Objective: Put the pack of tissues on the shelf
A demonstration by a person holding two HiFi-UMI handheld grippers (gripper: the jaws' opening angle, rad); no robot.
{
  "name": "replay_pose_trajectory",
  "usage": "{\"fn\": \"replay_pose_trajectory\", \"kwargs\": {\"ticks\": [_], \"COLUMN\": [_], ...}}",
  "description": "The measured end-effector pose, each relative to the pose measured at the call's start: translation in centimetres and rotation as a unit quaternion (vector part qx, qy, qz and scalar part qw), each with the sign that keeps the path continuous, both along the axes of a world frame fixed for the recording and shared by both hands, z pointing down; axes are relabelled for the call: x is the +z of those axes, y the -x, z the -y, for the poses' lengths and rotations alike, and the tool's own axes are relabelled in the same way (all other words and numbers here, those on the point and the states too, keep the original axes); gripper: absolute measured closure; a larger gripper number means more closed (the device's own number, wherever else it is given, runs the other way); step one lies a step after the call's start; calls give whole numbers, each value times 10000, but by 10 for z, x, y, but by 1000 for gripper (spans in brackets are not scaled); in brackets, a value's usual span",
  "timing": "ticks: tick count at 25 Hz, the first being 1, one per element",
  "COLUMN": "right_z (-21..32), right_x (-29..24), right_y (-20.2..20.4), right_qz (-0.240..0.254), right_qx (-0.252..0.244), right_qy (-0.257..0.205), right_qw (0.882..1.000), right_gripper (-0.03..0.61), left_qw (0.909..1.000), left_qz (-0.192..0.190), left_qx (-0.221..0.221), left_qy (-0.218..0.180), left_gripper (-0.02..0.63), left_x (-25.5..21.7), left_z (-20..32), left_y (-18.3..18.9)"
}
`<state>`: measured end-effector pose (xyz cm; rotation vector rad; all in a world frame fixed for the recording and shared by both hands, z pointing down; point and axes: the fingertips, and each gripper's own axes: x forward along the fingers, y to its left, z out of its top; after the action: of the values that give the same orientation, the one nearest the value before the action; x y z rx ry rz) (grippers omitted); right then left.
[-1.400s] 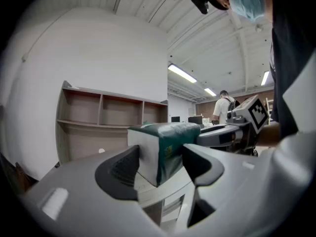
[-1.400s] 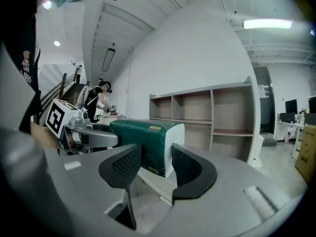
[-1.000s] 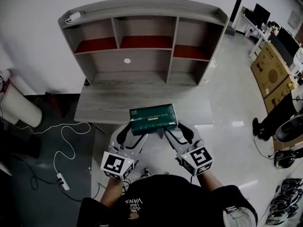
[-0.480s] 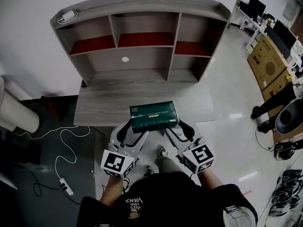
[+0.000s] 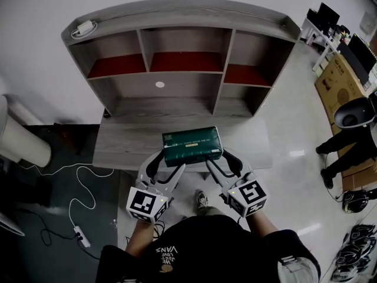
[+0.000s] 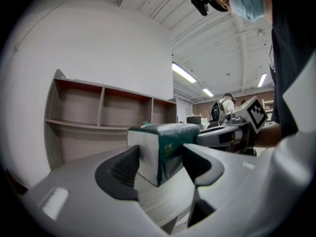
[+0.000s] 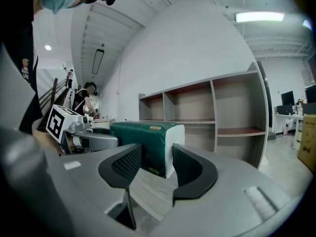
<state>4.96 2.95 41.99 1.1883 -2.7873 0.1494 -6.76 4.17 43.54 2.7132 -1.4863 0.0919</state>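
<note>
Both L claw [image 5: 169, 163] & R claw [image 5: 215, 161] clamped on tissue pack [image 5: 192, 145] ends, over desk [image 5: 123, 143] by shelf [image 5: 177, 13].

The head view looks steeply down from above the person, with the shelf [image 5: 177, 10] on the far side. Each gripper view sits low and very near the pack of tissues [image 6: 168, 147], one from the left and one from the right, facing far and inward. All three views share the pack and the shelf.

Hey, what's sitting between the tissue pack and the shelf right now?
Nothing. In the head view, only bare grey desktop lies between the tissue pack and the shelf.
</note>
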Motion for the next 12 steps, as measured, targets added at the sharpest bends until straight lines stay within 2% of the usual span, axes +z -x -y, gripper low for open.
{"fn": "replay_pose_trajectory", "kwargs": {"ticks": [12], "right_z": [85], "right_x": [1], "right_y": [-10], "right_qz": [19], "right_qx": [-334], "right_qy": [21], "right_qw": [9994], "right_gripper": [387], "left_qw": [9996], "left_qz": [-6], "left_qx": [-293], "left_qy": [21], "left_gripper": [293], "left_x": [3], "left_z": [78], "left_y": [-11]}}
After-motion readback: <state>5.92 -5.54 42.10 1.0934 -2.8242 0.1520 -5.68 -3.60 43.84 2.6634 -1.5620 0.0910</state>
